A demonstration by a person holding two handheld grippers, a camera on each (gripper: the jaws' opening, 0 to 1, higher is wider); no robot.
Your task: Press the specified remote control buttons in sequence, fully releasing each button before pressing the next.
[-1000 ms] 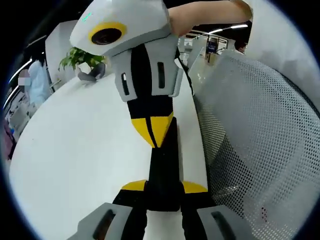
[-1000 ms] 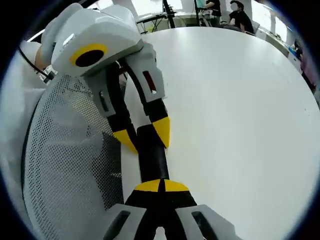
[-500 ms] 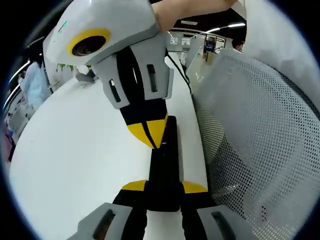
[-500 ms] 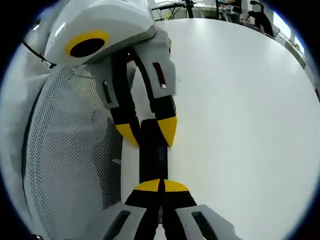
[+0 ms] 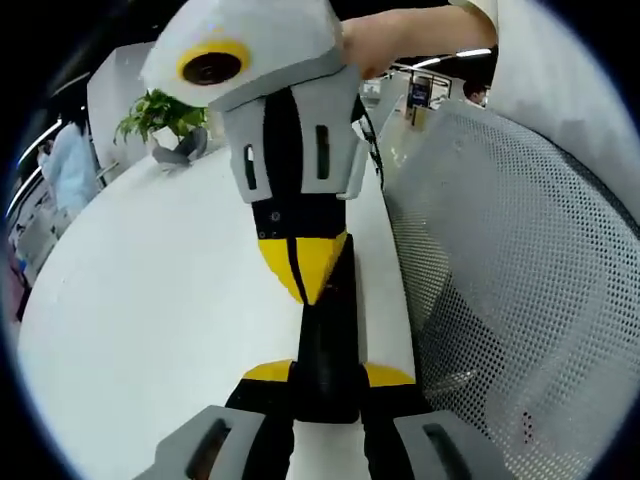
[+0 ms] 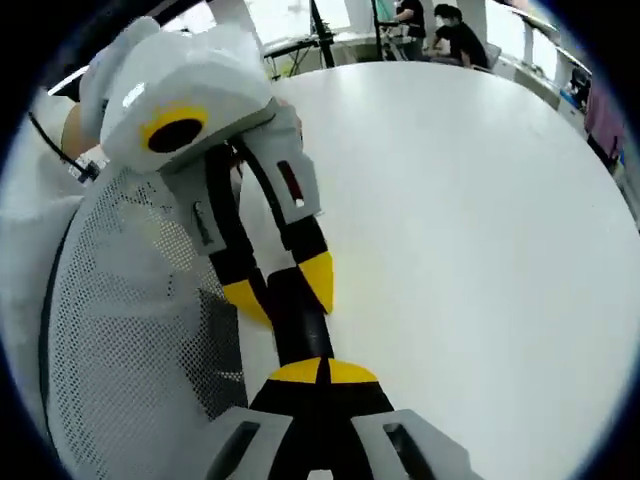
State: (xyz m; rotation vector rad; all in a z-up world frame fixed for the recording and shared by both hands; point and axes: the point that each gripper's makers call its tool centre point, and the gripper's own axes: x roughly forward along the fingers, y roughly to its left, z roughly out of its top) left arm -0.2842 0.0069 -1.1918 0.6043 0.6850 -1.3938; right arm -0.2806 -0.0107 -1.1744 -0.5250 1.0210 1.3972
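White round table (image 5: pixel 150 300) runs across both views, with a mesh chair back (image 5: pixel 520 280) along the right of the left gripper view and a plant (image 5: pixel 160 115) in the upper left. My left gripper (image 5: pixel 325 375) pinches the near end of the black remote (image 5: pixel 330 330) at lower centre, one yellow tip on each side. The remote's long axis runs straight up the frame, away from those fingers. My right gripper (image 5: pixel 305 270) comes down from the top with its tips pressed together, the point on the remote's top face or just over it; contact I cannot tell. In the right gripper view my right gripper (image 6: pixel 322 372) sits low centre, tips together, remote (image 6: pixel 295 320) running up to my left gripper (image 6: pixel 280 285) mid-frame. Right is the presser; buttons too dark to read.
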